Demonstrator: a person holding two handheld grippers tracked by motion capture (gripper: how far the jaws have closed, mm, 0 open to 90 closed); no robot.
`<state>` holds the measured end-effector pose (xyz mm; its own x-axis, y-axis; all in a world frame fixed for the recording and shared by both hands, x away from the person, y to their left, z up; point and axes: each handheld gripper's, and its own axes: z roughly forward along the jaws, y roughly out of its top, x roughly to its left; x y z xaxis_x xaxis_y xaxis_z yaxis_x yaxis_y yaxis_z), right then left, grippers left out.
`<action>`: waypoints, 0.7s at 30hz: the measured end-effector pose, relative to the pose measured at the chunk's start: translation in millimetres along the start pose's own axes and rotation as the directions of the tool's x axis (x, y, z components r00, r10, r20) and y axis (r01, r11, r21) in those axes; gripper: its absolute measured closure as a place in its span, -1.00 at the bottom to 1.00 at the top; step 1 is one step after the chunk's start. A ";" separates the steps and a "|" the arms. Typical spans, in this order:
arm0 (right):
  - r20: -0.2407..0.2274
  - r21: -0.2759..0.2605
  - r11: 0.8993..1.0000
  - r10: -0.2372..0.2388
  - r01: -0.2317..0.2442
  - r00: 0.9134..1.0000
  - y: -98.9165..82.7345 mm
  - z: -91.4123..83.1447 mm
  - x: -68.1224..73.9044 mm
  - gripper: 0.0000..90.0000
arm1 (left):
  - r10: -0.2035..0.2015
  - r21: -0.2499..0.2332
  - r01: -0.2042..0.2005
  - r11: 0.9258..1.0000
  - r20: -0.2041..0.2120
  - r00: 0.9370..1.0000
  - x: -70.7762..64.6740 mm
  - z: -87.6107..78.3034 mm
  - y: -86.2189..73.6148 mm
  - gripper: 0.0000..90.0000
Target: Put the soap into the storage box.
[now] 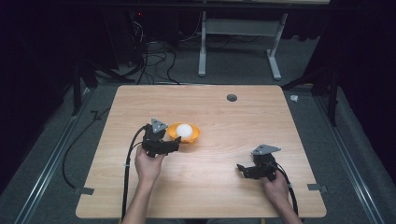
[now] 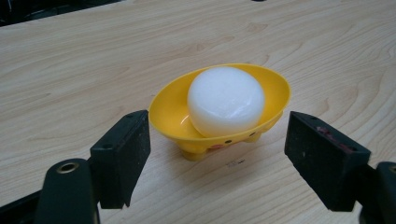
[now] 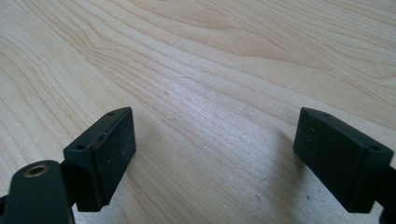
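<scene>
Black jaws of the left gripper [image 2: 217, 154] stand wide apart, one on either side of the yellow oval dish [image 2: 170, 109], near it but not touching. This looks like the approach to a grasp; next the jaws need to close across its ends. The dish's long axis runs roughly jaw to jaw. A white rounded soap-like block [image 2: 226, 100] sits inside. The right gripper [image 3: 215, 158], also spread, hovers over bare wooden table [image 3: 210, 60], well apart.

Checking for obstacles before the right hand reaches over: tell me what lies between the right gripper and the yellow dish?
Nothing: in the high view, bare table separates the right gripper from the yellow dish.
</scene>
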<state>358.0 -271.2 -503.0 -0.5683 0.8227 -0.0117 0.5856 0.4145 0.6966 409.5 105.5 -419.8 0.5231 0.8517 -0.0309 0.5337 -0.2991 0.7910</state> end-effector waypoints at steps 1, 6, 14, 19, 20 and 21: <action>0.000 0.000 1.000 0.000 0.000 1.000 0.0 0.0 0.0 -0.70 | -0.005 -0.004 0.005 1.000 -0.001 1.000 0.7 -0.3 -0.4 -0.50; 0.000 0.000 1.000 -0.001 0.001 1.000 0.0 0.0 0.0 -0.70 | -0.019 -0.009 0.019 1.000 0.002 1.000 2.9 -3.3 -1.8 -0.51; 0.000 0.000 1.000 -0.001 0.001 1.000 -0.1 0.0 0.0 -0.70 | -0.017 -0.006 0.017 1.000 0.006 1.000 3.5 -7.7 -3.8 -0.52; -0.001 0.000 1.000 0.000 0.000 1.000 -0.1 -0.1 0.1 -0.70 | -0.013 -0.009 0.013 1.000 0.008 1.000 2.9 -12.1 -4.7 -0.52; -0.001 0.000 1.000 0.000 0.000 1.000 -0.1 -0.1 0.1 -0.70 | -0.018 -0.016 0.019 1.000 0.010 1.000 3.7 -14.4 -5.9 -0.52; -0.001 0.000 1.000 -0.001 0.001 1.000 -0.1 -0.1 0.1 -0.70 | -0.021 -0.020 0.021 1.000 0.009 1.000 4.0 -15.2 -6.6 -0.52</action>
<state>357.8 -271.2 -503.0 -0.5691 0.8222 -0.0116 0.5853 0.4150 0.6966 398.0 117.4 -415.9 0.5180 0.8538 -0.0529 0.5313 -0.2726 0.8021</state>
